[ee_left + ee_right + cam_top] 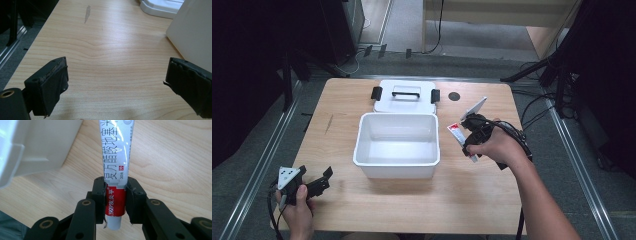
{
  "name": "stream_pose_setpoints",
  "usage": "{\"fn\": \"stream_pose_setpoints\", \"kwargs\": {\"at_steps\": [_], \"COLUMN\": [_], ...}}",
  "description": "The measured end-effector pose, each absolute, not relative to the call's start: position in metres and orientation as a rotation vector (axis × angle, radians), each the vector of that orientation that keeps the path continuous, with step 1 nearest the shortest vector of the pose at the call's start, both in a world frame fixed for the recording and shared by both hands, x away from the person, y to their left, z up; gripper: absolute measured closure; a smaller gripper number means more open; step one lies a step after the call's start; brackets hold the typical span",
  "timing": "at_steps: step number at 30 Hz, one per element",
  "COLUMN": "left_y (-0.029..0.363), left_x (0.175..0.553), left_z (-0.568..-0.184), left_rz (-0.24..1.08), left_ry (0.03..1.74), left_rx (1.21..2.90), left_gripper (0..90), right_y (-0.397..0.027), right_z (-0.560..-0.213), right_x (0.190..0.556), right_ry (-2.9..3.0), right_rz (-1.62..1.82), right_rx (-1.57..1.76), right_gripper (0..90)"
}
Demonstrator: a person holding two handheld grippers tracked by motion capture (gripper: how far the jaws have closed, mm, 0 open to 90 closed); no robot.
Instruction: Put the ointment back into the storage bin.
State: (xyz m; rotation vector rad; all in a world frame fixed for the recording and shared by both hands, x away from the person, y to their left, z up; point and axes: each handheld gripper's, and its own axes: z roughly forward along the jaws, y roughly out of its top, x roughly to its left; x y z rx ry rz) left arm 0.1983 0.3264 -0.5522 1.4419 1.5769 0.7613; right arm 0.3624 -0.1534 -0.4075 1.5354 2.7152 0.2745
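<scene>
A white and red ointment tube (pixel 116 170) with a white cap is clamped between the jaws of my right gripper (pixel 115 195), near its red cap end. In the high view the right gripper (pixel 468 136) holds the tube (pixel 456 131) just right of an open white plastic box (pixel 362 145), low over the table. The box's lid (pixel 384 102), with a black handle and black clasps, lies flat behind it. My left gripper (pixel 323 179) rests open near the table's front left corner, jaws wide apart over bare wood (pixel 115 72), with the box wall (pixel 192 32) to its right.
A small dark round spot (pixel 454 96) sits on the table behind the right gripper. A grey smear (pixel 329 123) marks the wood left of the box. Tripod legs and cables (pixel 537 70) stand on the floor beyond the table's far right.
</scene>
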Motion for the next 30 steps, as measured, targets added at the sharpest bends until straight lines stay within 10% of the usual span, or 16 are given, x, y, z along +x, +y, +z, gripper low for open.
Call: {"fn": "stream_pose_setpoints", "kwargs": {"at_steps": [30], "left_y": [0.327], "left_x": [0.199], "left_z": [-0.552], "left_rz": [0.752], "left_ry": [1.575], "left_rx": [1.441], "left_gripper": [5.3], "right_y": [-0.092], "right_z": [-0.356], "right_x": [0.375], "right_ry": [2.796], "right_rz": [0.394], "right_rx": [1.254], "right_gripper": [72.5]}}
